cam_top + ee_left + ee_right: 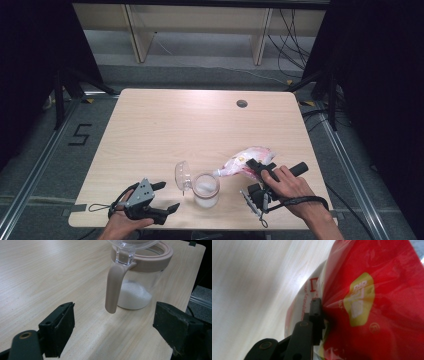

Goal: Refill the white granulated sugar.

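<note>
Here the right gripper [257, 176] has its fingers [315, 312] pinching a red and white plastic bag [246, 161], the film pressed tight against the one black finger that shows in the right gripper view, where red wrapper with a yellow patch and some red lettering crowds in beside it. In the high view the bag lies tilted over the front right part of the bench [165, 125], its narrow end reaching toward the mouth of a clear jar [206, 190] and ending just at the rim; whether it touches the rim I cannot tell. The jar stands upright near the front edge, between the two grippers, with a layer of white granules [133, 296] in its bottom. Its beige collar carries a clear hinged lid [182, 176], flipped open and standing up at the jar's left, and a beige clasp [113, 288] hangs down the side of the jar facing the left gripper. The left gripper [167, 197] has its fingers [60, 325] spread wide with nothing between them, low over the bench and pointed at the jar from just beside it without touching. The person's left hand [120, 222] grasps that gripper at the front edge, and the right hand [292, 187] wraps the other gripper's handle, a cable looping off past the wrist.
</note>
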`<state>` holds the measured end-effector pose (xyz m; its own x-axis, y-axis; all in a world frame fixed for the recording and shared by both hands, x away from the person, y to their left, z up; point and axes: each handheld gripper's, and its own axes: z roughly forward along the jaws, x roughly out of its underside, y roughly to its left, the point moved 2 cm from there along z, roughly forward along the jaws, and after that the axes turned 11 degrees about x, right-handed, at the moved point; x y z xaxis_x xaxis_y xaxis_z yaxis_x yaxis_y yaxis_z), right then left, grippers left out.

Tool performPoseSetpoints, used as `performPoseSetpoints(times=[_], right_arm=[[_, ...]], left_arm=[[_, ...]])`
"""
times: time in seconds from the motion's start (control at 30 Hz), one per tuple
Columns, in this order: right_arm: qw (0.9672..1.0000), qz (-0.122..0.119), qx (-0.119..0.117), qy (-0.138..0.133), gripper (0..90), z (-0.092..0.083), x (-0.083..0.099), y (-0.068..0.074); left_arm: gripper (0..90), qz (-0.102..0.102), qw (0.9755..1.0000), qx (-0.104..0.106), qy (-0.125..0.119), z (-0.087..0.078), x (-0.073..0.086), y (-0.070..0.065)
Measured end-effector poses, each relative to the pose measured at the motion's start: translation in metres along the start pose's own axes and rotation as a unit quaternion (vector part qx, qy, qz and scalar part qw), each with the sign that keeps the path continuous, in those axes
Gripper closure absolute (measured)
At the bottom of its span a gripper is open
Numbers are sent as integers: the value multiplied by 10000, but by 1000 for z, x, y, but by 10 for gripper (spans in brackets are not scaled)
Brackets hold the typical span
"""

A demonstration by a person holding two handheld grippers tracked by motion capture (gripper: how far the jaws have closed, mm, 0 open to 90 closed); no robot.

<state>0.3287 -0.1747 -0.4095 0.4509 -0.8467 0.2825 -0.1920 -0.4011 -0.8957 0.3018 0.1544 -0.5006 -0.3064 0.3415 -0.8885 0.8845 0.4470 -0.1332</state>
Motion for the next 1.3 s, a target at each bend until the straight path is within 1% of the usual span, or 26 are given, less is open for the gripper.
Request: performPoseSetpoints(times=[0.17,0.2,0.33,0.37,0.43,0.47,0.53,0.57,0.6,0.63,0.67,0.7,0.73,0.8,0.83,0.9,0.93,0.97,1.0,1.03,1.07,1.1,1.17,1.2,1.27,1.3], right_arm=[[9983,528,-169,157,772,1,9,9],[9989,421,-139,163,774,1,8,8],[9968,728,-116,300,781,1,11,13],[9979,606,-134,183,782,2,13,11],[9940,1041,-100,333,785,0,12,20],[9957,848,-185,320,790,-1,13,17],[9917,1207,-239,374,793,-2,14,22],[9934,1107,-216,225,793,0,15,19],[9849,1657,-279,417,793,-3,16,25],[9896,1404,-232,218,794,0,17,20],[9852,1697,-180,163,795,0,19,22],[9880,1533,-132,117,795,-1,21,19],[9822,1869,-133,122,797,-1,21,22],[9804,1959,-173,123,798,-2,23,18],[9761,2161,-187,160,798,-3,23,18],[9734,2276,-199,145,799,-4,24,18],[9712,2367,-209,194,800,-5,24,18],[9602,2761,-286,327,801,-7,23,21],[9664,2554,-231,195,802,-5,27,15],[9542,2961,-276,325,802,-7,26,19],[9573,2870,-264,234,803,-6,28,18],[9489,3124,-324,316,804,-8,28,20],[9478,3154,-346,301,806,-8,28,21],[9434,3279,-375,327,807,-8,28,22],[9446,3251,-363,273,808,-8,30,22],[9369,3456,-404,345,809,-9,30,24]], left_arm=[[167,-1,10000,-42,6,-1,0,0],[168,60,10000,-18,10,-1,0,1],[168,-44,10000,-36,-5,-1,0,-1],[168,72,10000,-30,10,-1,-1,1],[168,-55,10000,-60,-2,-1,0,0],[168,-54,10000,-60,-3,-1,0,0],[168,-59,10000,-24,-13,0,0,-1],[168,-25,10000,-17,-9,0,0,0],[167,85,10000,-6,13,-1,-1,1],[168,1,10000,-37,10,-1,0,0],[168,-62,10000,-60,-4,-1,0,0],[168,-65,10000,-59,-5,-1,0,0],[168,-18,10000,-44,4,-1,0,0],[167,-66,10000,-25,-19,0,0,-1],[168,-51,10000,-21,-13,0,0,-1],[168,67,10000,-6,12,-1,-1,1],[167,-59,10000,-58,5,-1,0,-1],[168,-53,10000,-62,2,-1,0,0],[168,-53,10000,-58,-3,-1,0,0],[167,-10,10000,-50,-1,-1,-1,0],[168,-46,10000,-67,-11,-1,0,0],[168,-71,10000,-44,-37,-1,0,0],[167,-55,10000,-73,-15,-1,0,0],[167,-53,10000,-76,-11,-1,0,0],[168,-46,10000,-73,-11,-1,-1,0],[168,-49,10000,-75,-8,-1,0,0]])
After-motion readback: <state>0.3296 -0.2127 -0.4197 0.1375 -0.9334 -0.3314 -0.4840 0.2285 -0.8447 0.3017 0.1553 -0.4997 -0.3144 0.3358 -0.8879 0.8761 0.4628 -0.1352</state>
